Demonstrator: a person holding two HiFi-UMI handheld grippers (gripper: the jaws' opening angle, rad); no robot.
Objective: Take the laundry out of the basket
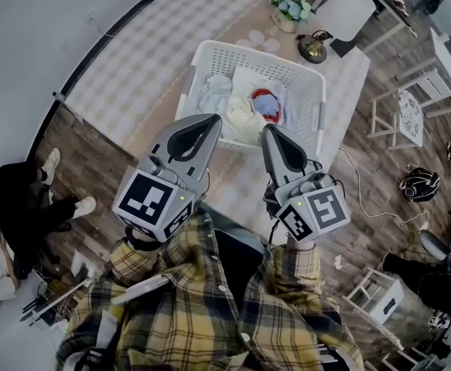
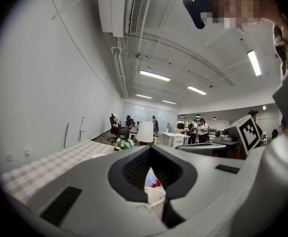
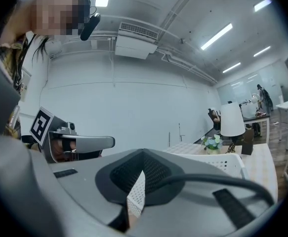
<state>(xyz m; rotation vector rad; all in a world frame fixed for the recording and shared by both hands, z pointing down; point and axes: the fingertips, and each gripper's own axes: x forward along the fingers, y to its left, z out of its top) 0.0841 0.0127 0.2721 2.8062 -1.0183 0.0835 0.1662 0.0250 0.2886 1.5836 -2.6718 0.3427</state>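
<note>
The laundry [image 1: 240, 108] lies heaped in the near half of the white basket [image 1: 210, 52], none of it lifted out: pale crumpled pieces, with a red-and-blue one [image 1: 266, 103] at about three o'clock in the heap. The basket stands on the checked table [image 1: 132, 68], at twelve o'clock from the person, probably set there so the clothes can be reached from standing height

Both tools point at it from six o'clock, nearly level. The left gripper [image 1: 214, 119] has its tip over the near rim at roughly seven o'clock of the basket, with its jaws pressed together and nothing between them. Through the slit in its own view only a scrap of the red-marked cloth and basket mesh show beyond. The right gripper [image 1: 265, 128] sits at five o'clock of the basket, likewise closed and empty, with mesh showing past its jaws. Held side by side like this, they look to be on approach, and I judge the jaws must part before either can take cloth

Beyond the basket, a flower pot [image 1: 289, 10] stands at one o'clock and a lamp [image 1: 339, 12] at two
</note>
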